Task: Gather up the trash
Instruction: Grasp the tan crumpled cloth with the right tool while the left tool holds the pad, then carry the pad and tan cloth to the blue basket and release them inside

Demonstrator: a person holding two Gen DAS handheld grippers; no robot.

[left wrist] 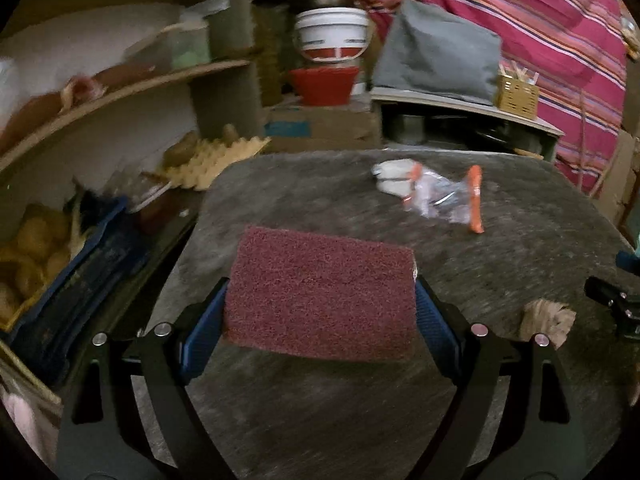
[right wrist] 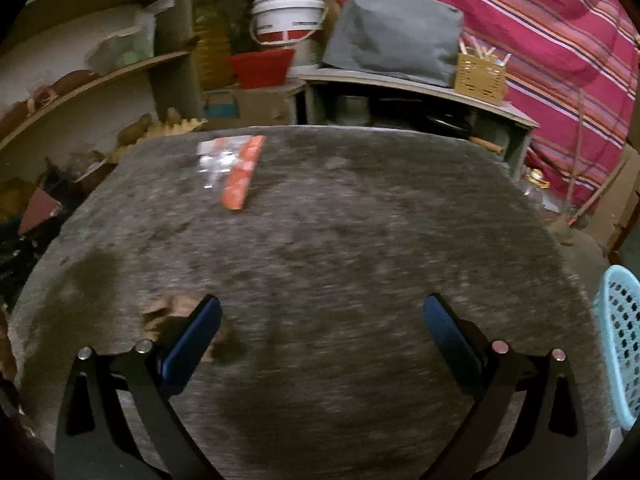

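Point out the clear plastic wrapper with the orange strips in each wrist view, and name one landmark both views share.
Left wrist view: the clear plastic wrapper lies on the grey table, right of centre, beyond the maroon pad held in the left gripper.
Right wrist view: the wrapper lies at the table's far left, well ahead of the open right gripper.
Shared landmark: the white bucket at the back.

— Where is the desk (right wrist: 340, 240) bare?
— Centre and right of the frame.
— What blocks?
— A wrapper (right wrist: 234, 168) at upper left, a paper scrap (right wrist: 168, 312) at lower left, a basket (right wrist: 620, 344) beside the right edge.
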